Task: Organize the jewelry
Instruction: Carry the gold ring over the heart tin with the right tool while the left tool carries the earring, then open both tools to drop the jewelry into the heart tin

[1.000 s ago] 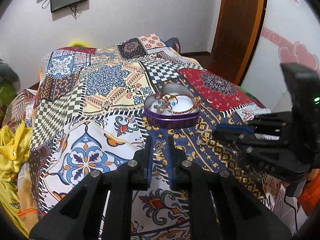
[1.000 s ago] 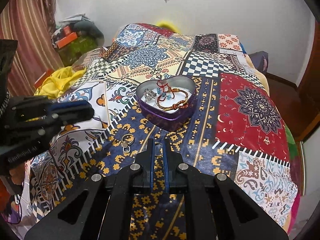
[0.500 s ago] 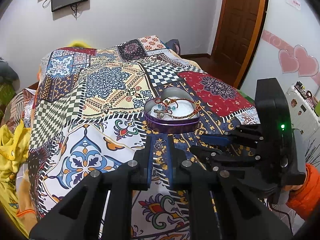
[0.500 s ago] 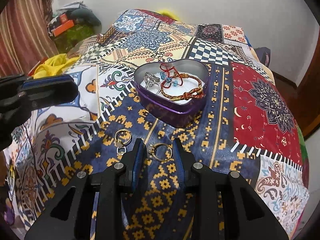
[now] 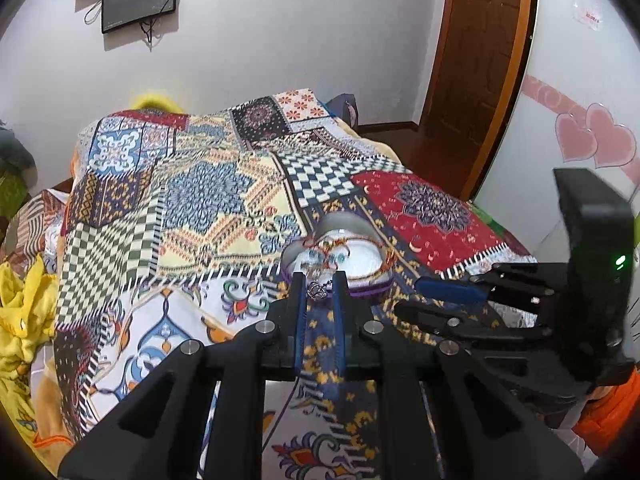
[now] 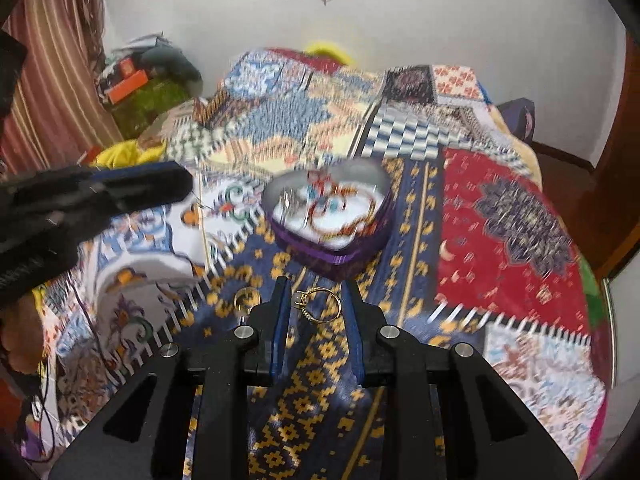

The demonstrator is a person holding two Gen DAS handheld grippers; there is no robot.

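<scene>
A purple heart-shaped tin [image 5: 370, 286] [image 6: 332, 252] sits on the patchwork bedspread and holds bracelets and rings. My left gripper [image 5: 319, 291] is shut on a small silver ring [image 5: 317, 290], held just in front of the tin. My right gripper [image 6: 318, 305] is shut on a gold ring [image 6: 320, 305], held a little above the cloth, near side of the tin. Another gold ring [image 6: 245, 298] lies on the cloth to the left of the right fingers. The right gripper also shows at the right of the left wrist view [image 5: 444, 298].
The bedspread [image 5: 208, 200] covers the whole bed. Yellow cloth [image 5: 20, 320] lies at the left edge. A wooden door [image 5: 476, 60] stands at the back right. Clutter [image 6: 136, 88] sits beside the bed at the back left. The right wrist view is motion-blurred.
My right gripper closed on the gold ring and lifted it off the cloth. My left gripper rose with the silver ring and moved toward the tin.
</scene>
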